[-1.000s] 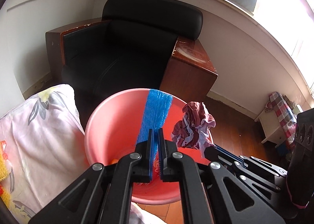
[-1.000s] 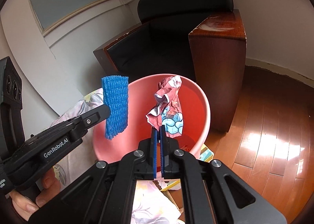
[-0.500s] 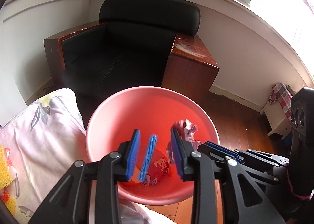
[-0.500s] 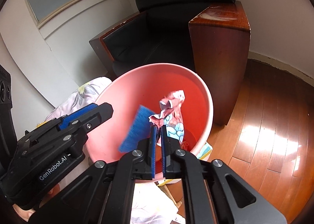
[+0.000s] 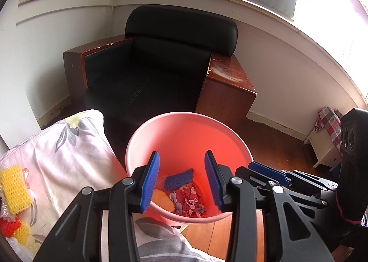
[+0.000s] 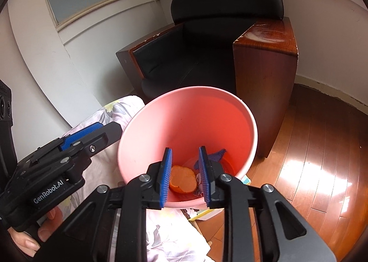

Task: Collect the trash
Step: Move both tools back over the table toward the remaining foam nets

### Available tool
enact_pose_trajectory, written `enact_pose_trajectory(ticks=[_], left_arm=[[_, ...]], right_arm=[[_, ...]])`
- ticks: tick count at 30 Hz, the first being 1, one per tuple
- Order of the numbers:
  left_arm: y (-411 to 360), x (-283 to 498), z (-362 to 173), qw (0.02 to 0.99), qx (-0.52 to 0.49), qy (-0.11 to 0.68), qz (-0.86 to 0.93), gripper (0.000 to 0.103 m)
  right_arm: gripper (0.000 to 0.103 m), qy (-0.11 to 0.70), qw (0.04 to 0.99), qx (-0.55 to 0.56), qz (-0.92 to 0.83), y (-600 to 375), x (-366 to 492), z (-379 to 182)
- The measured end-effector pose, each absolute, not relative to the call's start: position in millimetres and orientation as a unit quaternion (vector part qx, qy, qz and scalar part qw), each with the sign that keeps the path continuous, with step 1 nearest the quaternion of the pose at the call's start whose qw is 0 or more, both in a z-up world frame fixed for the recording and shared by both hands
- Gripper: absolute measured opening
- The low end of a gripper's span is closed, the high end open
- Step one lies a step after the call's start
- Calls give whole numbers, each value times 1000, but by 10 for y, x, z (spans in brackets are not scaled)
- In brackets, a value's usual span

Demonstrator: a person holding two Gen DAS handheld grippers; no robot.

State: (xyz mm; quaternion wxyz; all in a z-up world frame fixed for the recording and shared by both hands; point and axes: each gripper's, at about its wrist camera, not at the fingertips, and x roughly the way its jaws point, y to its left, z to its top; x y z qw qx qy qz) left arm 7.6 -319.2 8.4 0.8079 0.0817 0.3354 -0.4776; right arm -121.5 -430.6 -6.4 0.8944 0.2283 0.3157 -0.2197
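Each hand-held gripper is a matte black frame of angular linked bars with triangular cut-outs, joined by round silver screws, and its two fingers carry ribbed blue pads (image 5: 150, 180). The left hand-held gripper (image 6: 90, 134) bears white "GenRobot.AI" lettering on its side. The right hand-held gripper (image 5: 268, 173) has a boxy black block with round lenses behind it.

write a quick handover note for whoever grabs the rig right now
Left gripper: opening, nothing between the fingers, over the pink bucket.
Right gripper: opening, also empty, over the same bucket.
In the bucket: blue foam net, crumpled printed wrapper, orange peel.
Done: those pieces are binned.
Left: yellow foam net and red foam net lie on the floral bedding on the left.
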Motion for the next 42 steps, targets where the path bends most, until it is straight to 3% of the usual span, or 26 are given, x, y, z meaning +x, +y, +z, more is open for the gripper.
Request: enact_pose_trajectory(ticks=[18,30,42], left_arm=[[-1769,-179,492,865,52,279,-414,40],[-704,-180,83,894,55,333,-296,40],[-224,101,-139,905,31,364,-219,40]], right_arm=[[24,312,913,231,-129,-3632,-1217,-55],[24,354,907,222,-49,-3113,-931,-240],[24,396,894,208,10,-2707,-629,-400]])
